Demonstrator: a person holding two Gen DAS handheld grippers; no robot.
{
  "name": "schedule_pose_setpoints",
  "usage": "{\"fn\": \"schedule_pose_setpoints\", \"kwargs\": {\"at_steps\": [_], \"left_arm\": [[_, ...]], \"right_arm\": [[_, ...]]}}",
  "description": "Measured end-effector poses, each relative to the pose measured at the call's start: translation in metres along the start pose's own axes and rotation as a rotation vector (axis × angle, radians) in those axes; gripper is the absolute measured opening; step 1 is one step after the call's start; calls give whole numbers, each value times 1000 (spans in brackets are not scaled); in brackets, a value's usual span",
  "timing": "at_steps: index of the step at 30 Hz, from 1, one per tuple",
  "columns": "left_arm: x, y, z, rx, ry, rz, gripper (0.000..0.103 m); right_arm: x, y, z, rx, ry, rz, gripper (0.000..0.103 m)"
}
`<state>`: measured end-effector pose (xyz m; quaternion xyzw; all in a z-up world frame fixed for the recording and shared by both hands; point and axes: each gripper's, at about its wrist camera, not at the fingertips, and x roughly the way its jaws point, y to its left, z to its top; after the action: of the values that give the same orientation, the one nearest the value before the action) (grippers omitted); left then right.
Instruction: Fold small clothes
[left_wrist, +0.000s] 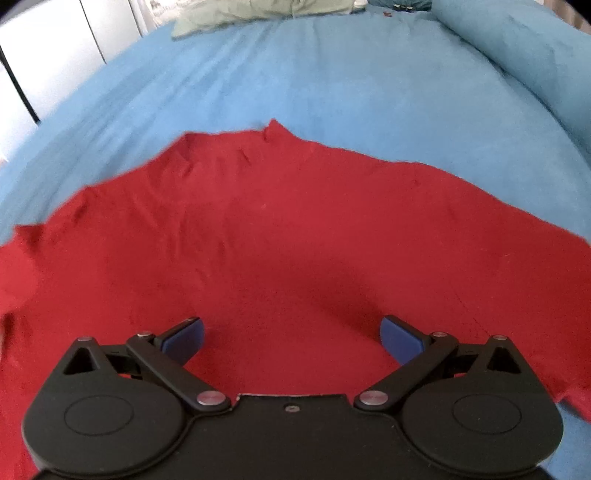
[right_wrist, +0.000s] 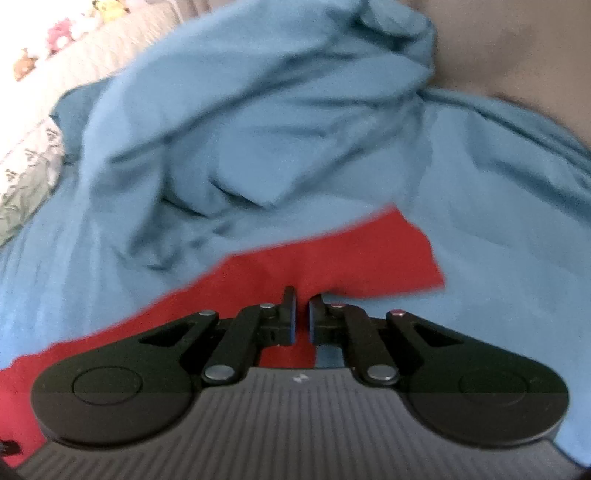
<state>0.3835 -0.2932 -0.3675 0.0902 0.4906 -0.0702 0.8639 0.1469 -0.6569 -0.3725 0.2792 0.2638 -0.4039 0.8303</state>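
The left wrist view is taken low over the red garment, facing forward across the blue bed sheet. The right wrist view is held nearer, at the garment's edge, facing bunched sheet. Garment and sheet are shared by both views.

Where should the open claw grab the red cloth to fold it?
Probably the pointed corner on the far edge of the red cloth. It sticks out onto the blue sheet with free edges either side. The left claw, jaws wide open, could reach forward and close over that tip.
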Motion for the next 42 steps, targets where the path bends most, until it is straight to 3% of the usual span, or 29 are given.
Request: {"fn": "schedule_pose_setpoints", "kwargs": {"at_steps": [4, 9, 12, 16, 20, 23, 24, 25, 26, 27, 28, 31, 34, 36, 42], "left_arm": [[-17, 28, 16, -4, -47, 15, 102], [-50, 91, 43, -43, -142, 4, 102], [-61, 133, 48, -71, -185, 73, 102], [-58, 179, 37, -78, -204, 140, 102], [-42, 210, 18, -84, -147, 141, 102], [-35, 222, 4, -76, -114, 96, 102], [-33, 222, 2, -71, -109, 81, 102], [-32, 222, 0, -65, -104, 69, 102], [-28, 216, 2, -57, -97, 56, 102], [-27, 212, 4, -46, -94, 45, 102], [-28, 205, 6, -31, -91, 31, 102], [-32, 177, 12, 45, -92, -19, 102], [-43, 136, 21, 191, -125, -77, 102], [-39, 109, 23, 290, -104, -132, 101], [-17, 66, 13, 433, -90, -215, 73]], "right_arm": [[-30, 54, 17, -99, -64, 123, 21], [-78, 169, 18, -278, -140, 406, 21], [-96, 244, -11, -381, -118, 575, 21], [-101, 329, -95, -608, -46, 711, 21], [-83, 363, -183, -757, 93, 708, 21], [-78, 369, -223, -825, 168, 679, 27], [-78, 368, -230, -848, 171, 665, 34], [-81, 367, -233, -869, 165, 670, 49], [-85, 364, -233, -883, 157, 685, 59], [-89, 363, -232, -893, 152, 701, 77], [-95, 359, -230, -899, 142, 707, 83], [-102, 341, -215, -905, 137, 691, 83], [-101, 317, -194, -878, 148, 622, 83], [-101, 297, -180, -850, 159, 581, 83], [-98, 261, -160, -795, 219, 477, 83]]}}
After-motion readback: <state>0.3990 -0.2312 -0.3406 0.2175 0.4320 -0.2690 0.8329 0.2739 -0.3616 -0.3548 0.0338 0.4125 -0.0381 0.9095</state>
